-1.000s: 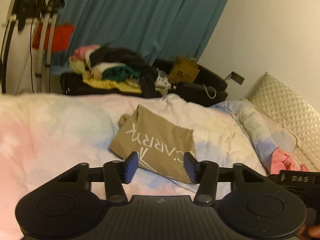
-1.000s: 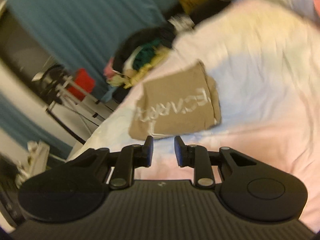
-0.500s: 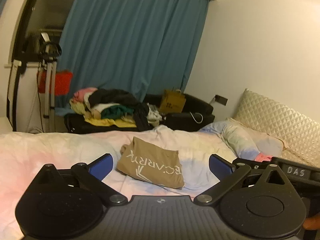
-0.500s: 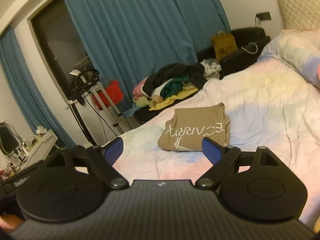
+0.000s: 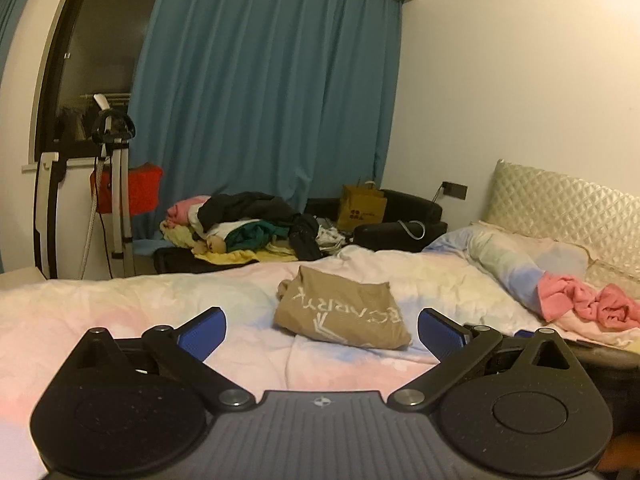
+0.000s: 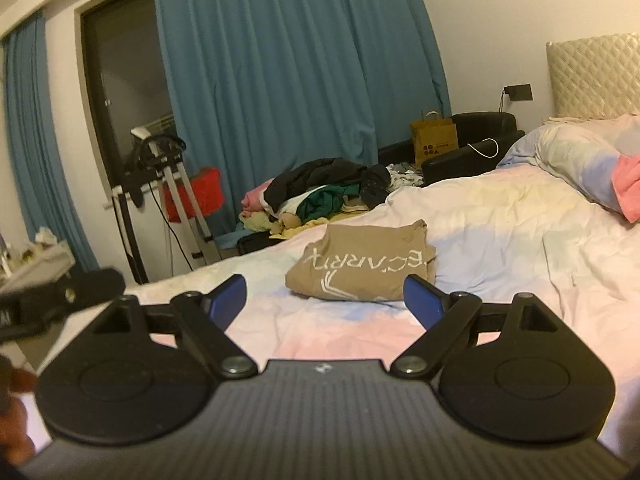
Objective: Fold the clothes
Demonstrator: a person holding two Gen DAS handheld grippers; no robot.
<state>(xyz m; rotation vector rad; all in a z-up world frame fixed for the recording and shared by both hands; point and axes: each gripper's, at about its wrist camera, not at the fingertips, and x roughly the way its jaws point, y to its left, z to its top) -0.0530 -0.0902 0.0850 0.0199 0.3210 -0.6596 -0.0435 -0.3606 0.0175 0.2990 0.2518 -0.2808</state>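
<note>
A tan garment with white lettering (image 5: 344, 312) lies folded into a neat rectangle on the pastel bedspread (image 5: 120, 308). It also shows in the right wrist view (image 6: 364, 264). My left gripper (image 5: 322, 330) is open and empty, held above the bed short of the garment. My right gripper (image 6: 325, 300) is open and empty too, a little back from the garment. A pink garment (image 5: 588, 304) lies crumpled near the pillow at the right, and also shows in the right wrist view (image 6: 628, 184).
A pile of mixed clothes (image 5: 248, 232) sits on a black case beyond the bed. A brown paper bag (image 5: 362, 208) stands on a black couch. A metal stand (image 5: 116, 184) and blue curtain (image 5: 264, 100) are behind. A quilted headboard (image 5: 568, 208) is at right.
Both grippers opened wide and pulled back and up from the folded tan garment, which stays flat on the bed. The views now level out over the room.
</note>
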